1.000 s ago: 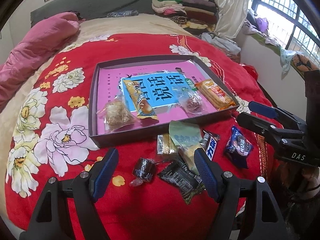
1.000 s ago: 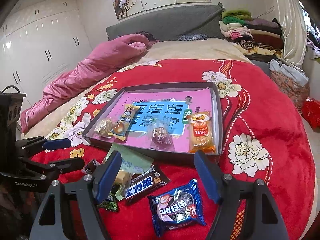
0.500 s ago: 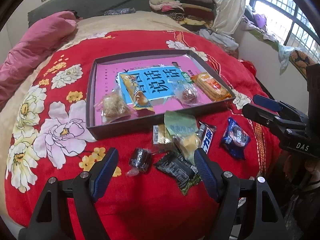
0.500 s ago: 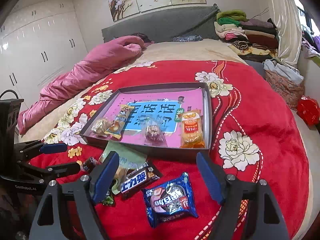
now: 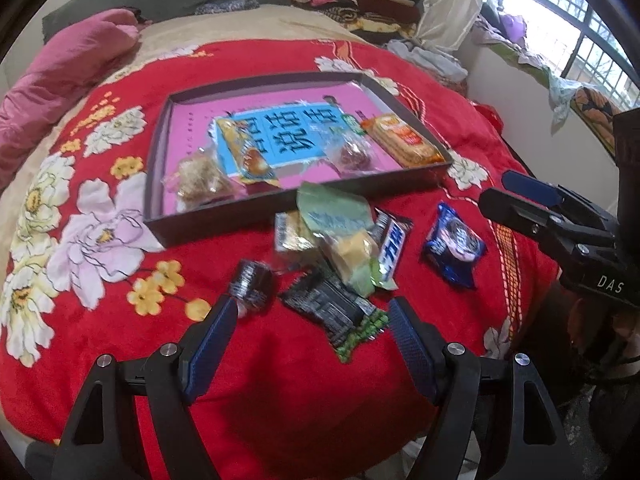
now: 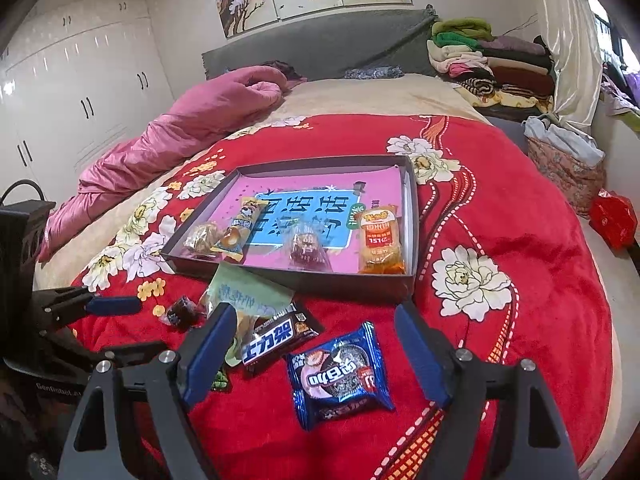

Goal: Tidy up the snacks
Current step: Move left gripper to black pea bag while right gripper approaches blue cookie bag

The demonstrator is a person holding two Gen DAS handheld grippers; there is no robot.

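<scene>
A shallow dark cardboard tray with a pink and blue printed floor [image 5: 188, 224] [image 6: 320, 284] lies on the red floral blanket [image 5: 280, 380] [image 6: 540, 248] spread over the bed. Inside the tray, from 9 to 3 o'clock in the left wrist view, lie a clear-wrapped brown pastry [image 5: 200, 178] [image 6: 202, 238], a long yellow-and-blue sausage-bread packet [image 5: 246, 150] [image 6: 240, 228], a clear-wrapped dark red sweet [image 5: 354, 154] [image 6: 306, 250] and an orange cracker packet [image 5: 402, 140] [image 6: 378, 240].

The loose snacks sit on the blanket just outside the tray's near wall. A pale green wrapper with a yellow cake inside [image 5: 340, 232] [image 6: 244, 294] leans against that wall; at its 3 o'clock lies a brown-and-blue chocolate bar [image 5: 392, 248] [image 6: 280, 338], touching it. A blue cookie packet [image 5: 454, 250] [image 6: 340, 374] lies apart, further toward 3 o'clock. A small round dark-wrapped candy [image 5: 250, 282] [image 6: 182, 312] and a flat black packet with green peas printed on it [image 5: 336, 314] lie nearest the left claw [image 5: 310, 350], whose blue-padded fingers stand wide apart with nothing between them, the candy just beyond the left pad.

The right claw [image 6: 316, 358] is likewise spread wide and holds nothing; the blue cookie packet lies on the blanket between its pads, touching neither, with the chocolate bar at 10 o'clock from it
</scene>
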